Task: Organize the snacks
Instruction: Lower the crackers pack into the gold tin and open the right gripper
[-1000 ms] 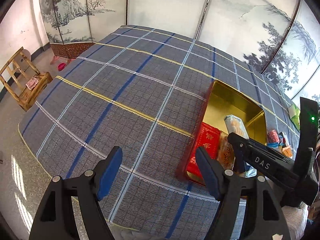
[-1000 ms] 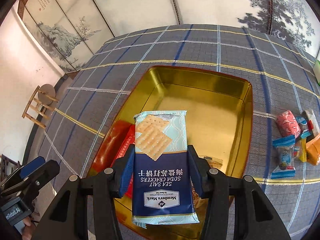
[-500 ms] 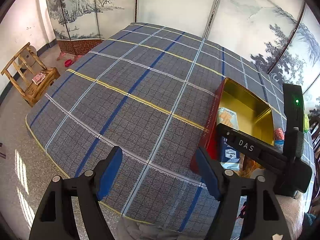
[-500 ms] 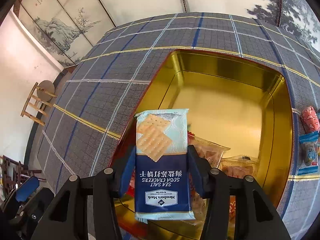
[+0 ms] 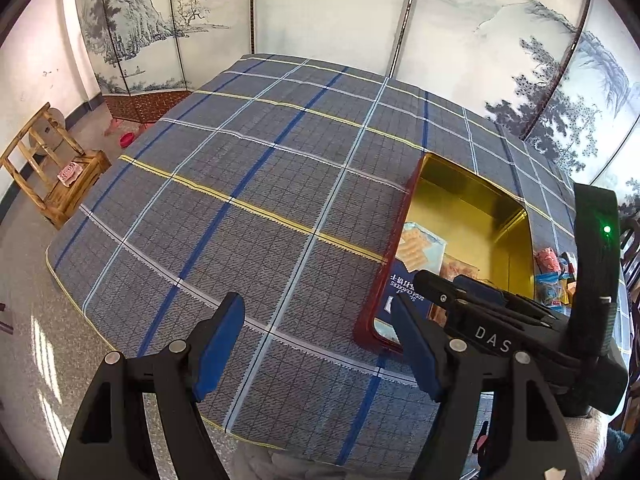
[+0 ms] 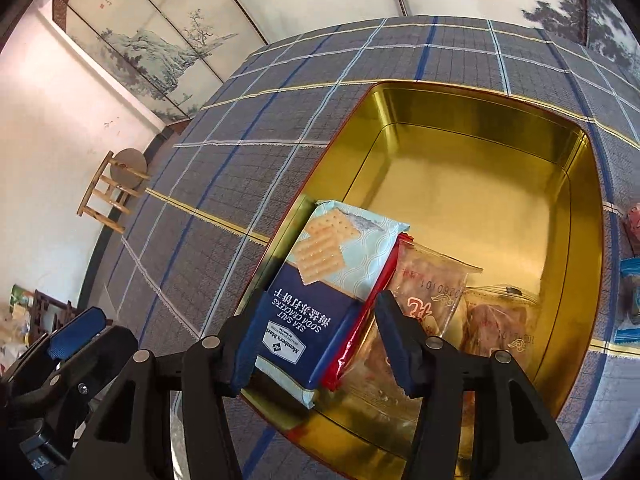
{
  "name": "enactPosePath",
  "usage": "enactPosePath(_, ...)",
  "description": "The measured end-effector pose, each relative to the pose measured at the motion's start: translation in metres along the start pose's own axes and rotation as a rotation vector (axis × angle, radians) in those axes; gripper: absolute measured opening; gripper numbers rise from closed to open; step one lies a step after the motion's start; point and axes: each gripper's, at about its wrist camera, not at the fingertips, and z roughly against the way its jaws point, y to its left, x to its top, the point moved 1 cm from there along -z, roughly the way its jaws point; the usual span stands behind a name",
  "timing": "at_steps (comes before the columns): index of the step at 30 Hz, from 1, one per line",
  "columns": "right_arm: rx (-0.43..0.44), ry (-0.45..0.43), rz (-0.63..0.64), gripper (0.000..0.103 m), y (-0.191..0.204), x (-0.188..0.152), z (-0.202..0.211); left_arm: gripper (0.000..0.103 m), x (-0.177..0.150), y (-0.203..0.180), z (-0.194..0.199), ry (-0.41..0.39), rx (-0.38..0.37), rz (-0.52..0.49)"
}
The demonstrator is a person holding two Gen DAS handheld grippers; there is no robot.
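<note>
A gold tin with a red outside (image 6: pixel 472 184) (image 5: pixel 472 204) sits on the plaid tablecloth. A blue and pale soda cracker pack (image 6: pixel 320 292) (image 5: pixel 416 248) lies tilted against the tin's near left wall, over a red packet (image 6: pixel 362 320). My right gripper (image 6: pixel 318 340) is open around the pack's near end; the left pad touches it, the right pad stands clear. Clear-wrapped pastry packets (image 6: pixel 452 312) lie beside it in the tin. My left gripper (image 5: pixel 320 344) is open and empty above the cloth, left of the tin.
Small wrapped snacks (image 5: pixel 554 276) (image 6: pixel 630 296) lie on the cloth right of the tin. The table's near edge (image 5: pixel 240 436) is close below the left gripper. A wooden chair (image 5: pixel 48 168) stands on the floor at left. Painted screens stand behind the table.
My right gripper has lowered the cracker pack into the tin's near left side and its jaws have widened, so the pack now leans on the wall. My left gripper has drifted left.
</note>
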Motion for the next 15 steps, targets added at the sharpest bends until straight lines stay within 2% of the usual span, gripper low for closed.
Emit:
enactPosePath(4, 0.002, -0.029, 0.022, 0.056, -0.012, -0.003, 0.022, 0.072, 0.000, -0.014, -0.001, 0.001, -0.018, -0.023)
enactPosePath(8, -0.050, -0.100, 0.044, 0.056, -0.030, -0.006, 0.053, 0.072, 0.001, -0.036, -0.003, 0.003, -0.045, -0.067)
enactPosePath(13, -0.134, -0.192, 0.023, 0.057, -0.080, -0.006, 0.099, 0.072, 0.001, -0.066, -0.005, 0.006, -0.084, -0.121)
enactPosePath(15, -0.185, -0.217, 0.008, 0.060, -0.107, -0.008, 0.116, 0.072, 0.002, -0.080, -0.006, 0.004, -0.104, -0.148)
